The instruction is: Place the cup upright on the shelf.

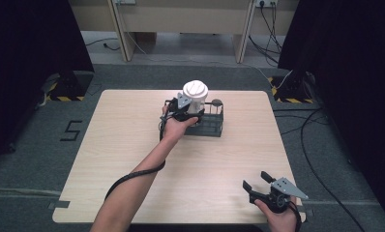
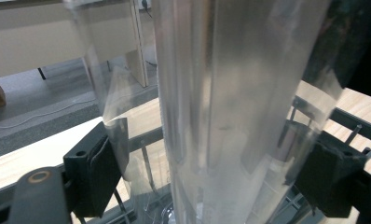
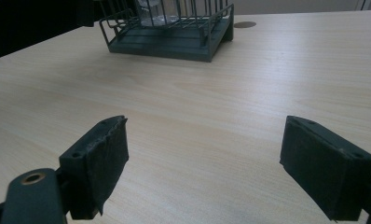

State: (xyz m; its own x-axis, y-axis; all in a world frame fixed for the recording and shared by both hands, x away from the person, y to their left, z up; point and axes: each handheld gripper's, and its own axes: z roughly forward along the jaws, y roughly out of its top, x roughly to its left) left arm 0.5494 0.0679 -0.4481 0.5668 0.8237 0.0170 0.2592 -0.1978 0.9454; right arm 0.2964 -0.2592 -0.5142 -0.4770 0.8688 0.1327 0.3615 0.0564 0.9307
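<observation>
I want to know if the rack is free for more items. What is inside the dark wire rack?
A clear cup with a white lid stands in the rack, the left gripper around it. The cup and hand hide the rack's left part.

Left tongs (image 1: 186, 110) grip the white cup (image 1: 195, 96) in the rack (image 1: 211, 124); right tongs (image 1: 259, 183) hover open near the counter (image 1: 132, 145) edge.

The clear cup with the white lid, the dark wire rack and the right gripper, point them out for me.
clear cup (image 1: 195, 90), high view, on its white lid.
wire rack (image 3: 174, 44), right gripper view, on its dark base.
right gripper (image 1: 256, 181), high view, midway between its open fingertips.
</observation>
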